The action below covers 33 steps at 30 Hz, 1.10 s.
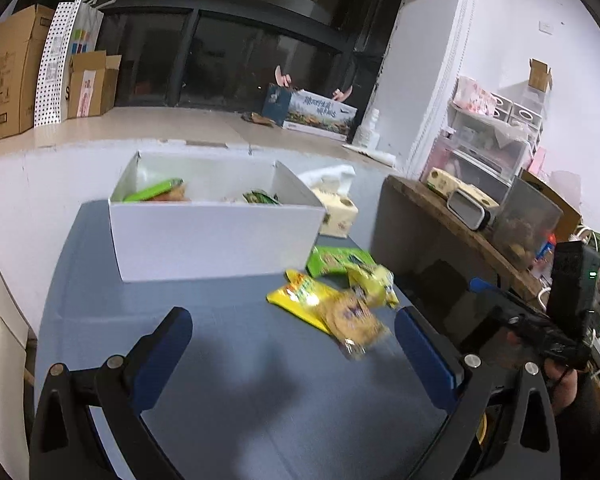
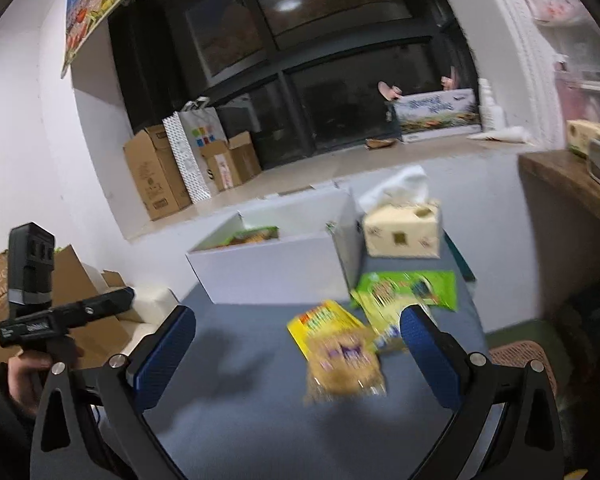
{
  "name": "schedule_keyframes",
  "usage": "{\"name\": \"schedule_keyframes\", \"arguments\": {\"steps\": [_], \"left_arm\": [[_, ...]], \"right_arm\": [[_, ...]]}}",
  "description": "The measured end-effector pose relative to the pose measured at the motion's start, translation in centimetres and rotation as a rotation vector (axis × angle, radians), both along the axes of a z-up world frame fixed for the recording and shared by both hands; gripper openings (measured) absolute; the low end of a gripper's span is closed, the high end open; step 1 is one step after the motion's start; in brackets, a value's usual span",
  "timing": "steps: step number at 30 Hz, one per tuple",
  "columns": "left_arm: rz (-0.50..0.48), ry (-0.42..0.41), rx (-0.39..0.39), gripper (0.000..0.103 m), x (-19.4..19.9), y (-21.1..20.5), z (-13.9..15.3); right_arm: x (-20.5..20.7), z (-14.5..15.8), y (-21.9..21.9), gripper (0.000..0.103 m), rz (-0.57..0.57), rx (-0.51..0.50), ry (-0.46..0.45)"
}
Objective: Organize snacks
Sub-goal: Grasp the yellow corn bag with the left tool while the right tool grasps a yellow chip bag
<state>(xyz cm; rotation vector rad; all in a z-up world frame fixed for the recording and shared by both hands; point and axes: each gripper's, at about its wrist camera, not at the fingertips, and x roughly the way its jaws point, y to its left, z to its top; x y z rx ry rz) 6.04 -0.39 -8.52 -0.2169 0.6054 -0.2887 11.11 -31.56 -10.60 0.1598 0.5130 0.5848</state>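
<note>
Yellow snack packet (image 2: 342, 354): we judge it light, crinkly, slippery; pinch mid-body.
Right gripper (image 2: 296, 332): wide, empty.
Left gripper (image 1: 294, 332): wide, empty.

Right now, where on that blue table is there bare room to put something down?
The near left of the blue table is bare, in front of the white box. The right side is crowded with snack packets, and a tissue box fills the far right corner.

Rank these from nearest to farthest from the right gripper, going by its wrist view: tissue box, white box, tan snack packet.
1. tan snack packet, between the open fingers of the right gripper.
2. white box, ahead, slightly left.
3. tissue box, behind the white box's right corner.
</note>
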Motion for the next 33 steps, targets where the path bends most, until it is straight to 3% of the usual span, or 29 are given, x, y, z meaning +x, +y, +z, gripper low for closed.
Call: {"name": "schedule_keyframes", "arguments": {"steps": [4, 10, 13, 20, 29, 33], "left_arm": [[-0.006, 0.033, -0.002, 0.103, -0.8, -0.5, -1.4], [-0.031, 0.066, 0.011, 0.103, -0.8, -1.6, -2.6], [-0.056, 0.066, 0.012, 0.103, -0.9, -2.3, -2.9], [-0.129, 0.084, 0.065, 0.103, -0.7, -4.7, -4.1], [-0.187, 0.122, 0.106, 0.103, 0.0, -6.8, -5.1], [-0.195, 0.135, 0.108, 0.103, 0.2, -7.0, -5.4]], "right_arm": [[0.8, -2.4, 0.7, 0.103, -0.035, -0.206, 0.056], [3.3, -4.7, 1.2, 0.103, -0.057, -0.251, 0.127], [5.7, -4.8, 1.3, 0.103, -0.060, -0.228, 0.143], [12.8, -5.8, 0.8, 0.103, -0.114, -0.122, 0.273], [17.3, -9.3, 1.7, 0.103, -0.090, -0.142, 0.388], [17.5, -9.7, 1.0, 0.079, -0.093, -0.081, 0.392]]}}
